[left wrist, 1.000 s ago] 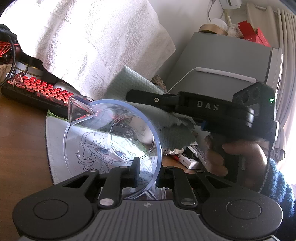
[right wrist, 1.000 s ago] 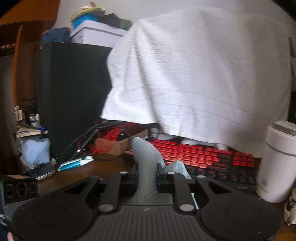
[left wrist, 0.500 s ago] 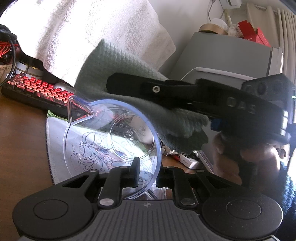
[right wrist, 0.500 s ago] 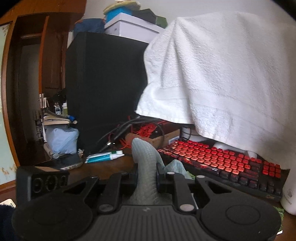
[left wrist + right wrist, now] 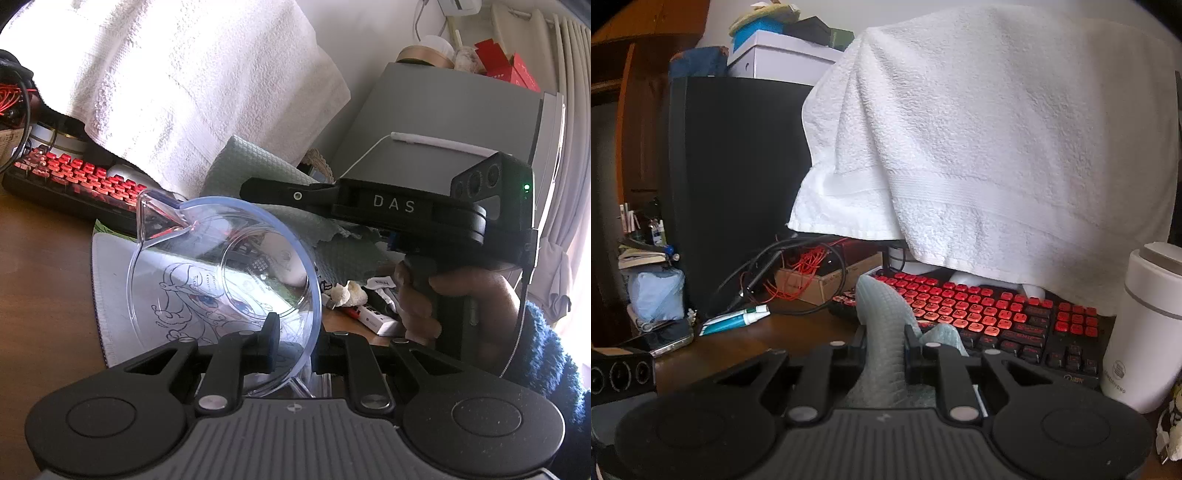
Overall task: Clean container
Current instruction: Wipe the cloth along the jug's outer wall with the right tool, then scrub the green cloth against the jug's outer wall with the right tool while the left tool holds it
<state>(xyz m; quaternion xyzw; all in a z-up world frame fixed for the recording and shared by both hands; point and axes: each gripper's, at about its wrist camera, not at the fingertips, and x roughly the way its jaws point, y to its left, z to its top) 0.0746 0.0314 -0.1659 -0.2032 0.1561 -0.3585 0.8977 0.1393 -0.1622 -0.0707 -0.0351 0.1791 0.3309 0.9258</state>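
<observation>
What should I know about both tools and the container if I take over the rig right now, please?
Left tool: shut on the rim of the clear plastic spouted container, held tilted above the white printed mat.
Right tool: shut on the grey-green textured cloth, which hangs just behind the container's rim, not inside.
Done: both things are gripped.
Left: wipe the container's inside with the cloth; no wiping contact shows.
</observation>
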